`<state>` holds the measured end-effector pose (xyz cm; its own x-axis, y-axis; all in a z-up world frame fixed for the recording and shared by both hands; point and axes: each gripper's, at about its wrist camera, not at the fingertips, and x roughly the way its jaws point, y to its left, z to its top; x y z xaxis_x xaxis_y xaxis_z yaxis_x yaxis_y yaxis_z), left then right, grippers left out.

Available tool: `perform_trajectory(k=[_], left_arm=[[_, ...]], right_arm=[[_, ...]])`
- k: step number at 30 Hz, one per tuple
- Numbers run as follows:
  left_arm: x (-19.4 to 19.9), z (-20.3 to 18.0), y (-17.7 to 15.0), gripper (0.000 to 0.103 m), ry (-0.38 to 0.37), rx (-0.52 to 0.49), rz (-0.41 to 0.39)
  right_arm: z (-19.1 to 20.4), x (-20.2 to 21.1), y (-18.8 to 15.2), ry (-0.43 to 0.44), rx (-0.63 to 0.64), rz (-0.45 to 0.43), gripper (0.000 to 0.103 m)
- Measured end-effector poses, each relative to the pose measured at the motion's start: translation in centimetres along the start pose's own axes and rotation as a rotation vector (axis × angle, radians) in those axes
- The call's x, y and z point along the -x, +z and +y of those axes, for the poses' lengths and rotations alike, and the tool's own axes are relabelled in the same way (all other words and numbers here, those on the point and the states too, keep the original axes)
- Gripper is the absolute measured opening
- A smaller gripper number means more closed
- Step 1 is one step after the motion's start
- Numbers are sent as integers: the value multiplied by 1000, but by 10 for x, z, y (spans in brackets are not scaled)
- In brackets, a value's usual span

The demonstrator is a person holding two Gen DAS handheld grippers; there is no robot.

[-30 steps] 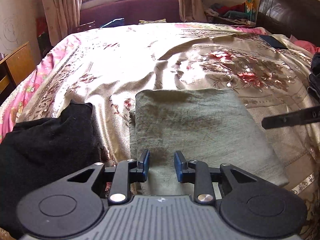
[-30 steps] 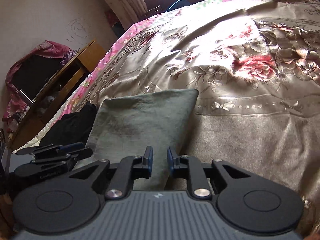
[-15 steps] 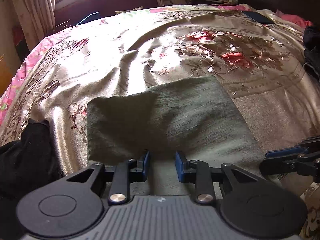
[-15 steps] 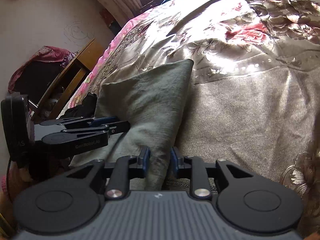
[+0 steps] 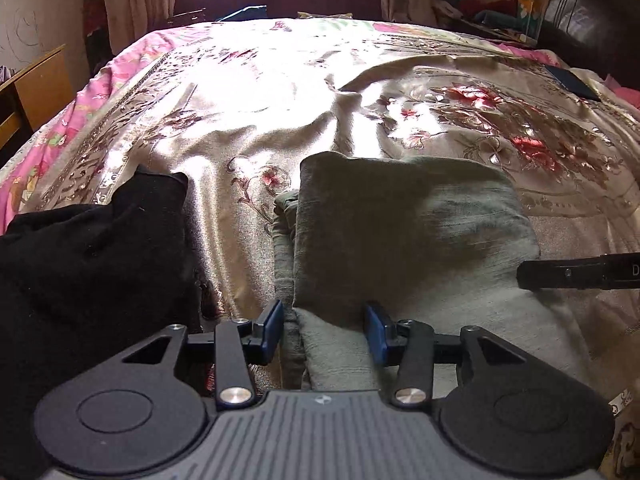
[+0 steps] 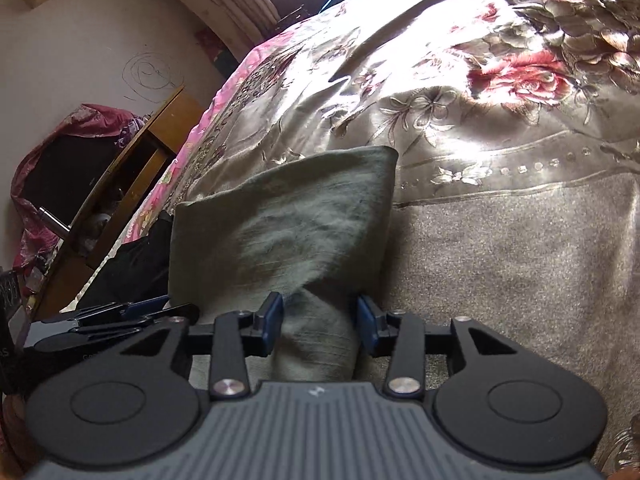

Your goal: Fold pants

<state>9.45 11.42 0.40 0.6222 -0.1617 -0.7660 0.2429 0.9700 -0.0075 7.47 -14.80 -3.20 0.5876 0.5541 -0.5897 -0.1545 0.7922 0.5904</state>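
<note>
Pants (image 5: 408, 240) of grey-green cloth lie folded into a thick rectangular stack near the front edge of the bed (image 5: 280, 120), on its shiny floral bedspread (image 6: 500, 80). In the left wrist view the upper layer sits a little inward of the layers beneath, whose edges peek out along the stack's left side.

The left hand-held gripper (image 5: 324, 330) is spread wide at the near left part of the stack, its blue-padded fingers (image 5: 272, 324) standing apart on either side of the cloth edge and not pressing on it. The right hand-held gripper (image 6: 320, 322) is likewise spread wide at the near right corner of the stack, with a bunched fold of the pants between its fingers (image 6: 368, 324); whether the pads touch the cloth cannot be told. From the left wrist view, the right hand-held gripper shows as a dark bar entering from the right over the stack's right edge.

A heap of black clothing (image 5: 92, 264) lies on the bed just left of the pants, with a strip of bedspread between them. A wooden desk (image 6: 132, 184) stands beside the bed's left side, and curtains (image 5: 136, 0) hang by the window beyond the far edge.
</note>
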Motion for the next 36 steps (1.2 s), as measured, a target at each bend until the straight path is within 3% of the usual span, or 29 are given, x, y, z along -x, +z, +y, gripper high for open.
perform_trajectory(k=[3,7,14,18,22,24,27,29,32,36], left_arm=[[0,-2,-1,58,-3,-20,-11],[-12,2,-4,68,-33,35,8],[-10,-6,-4,72,-56,-21,8],[-11,4,-5,74,-76,36,19],[-25,-7,-2,92,-87,-19,53],[-28,-12,1,94,-75,-32,65],[-20,-16,1,80,-78,-40,52],[-14,-19,1,67,-76,-43,42],[-7,-25,4,55,-76,-40,29],[-10,-38,10,53,-106,-24,20]], right_arm=[[-9,7,-3,6,-28,-25,42],[-14,2,-1,40,-33,-3,42],[-19,-2,-1,126,-68,18,48],[-22,-1,0,147,-67,22,48],[-20,-14,-1,144,-44,32,49],[-21,-15,0,150,-68,26,46],[-22,-12,2,153,-62,38,26],[-27,-7,3,180,-95,37,19],[-29,6,4,192,-87,10,16],[-34,21,6,131,-89,-30,15]])
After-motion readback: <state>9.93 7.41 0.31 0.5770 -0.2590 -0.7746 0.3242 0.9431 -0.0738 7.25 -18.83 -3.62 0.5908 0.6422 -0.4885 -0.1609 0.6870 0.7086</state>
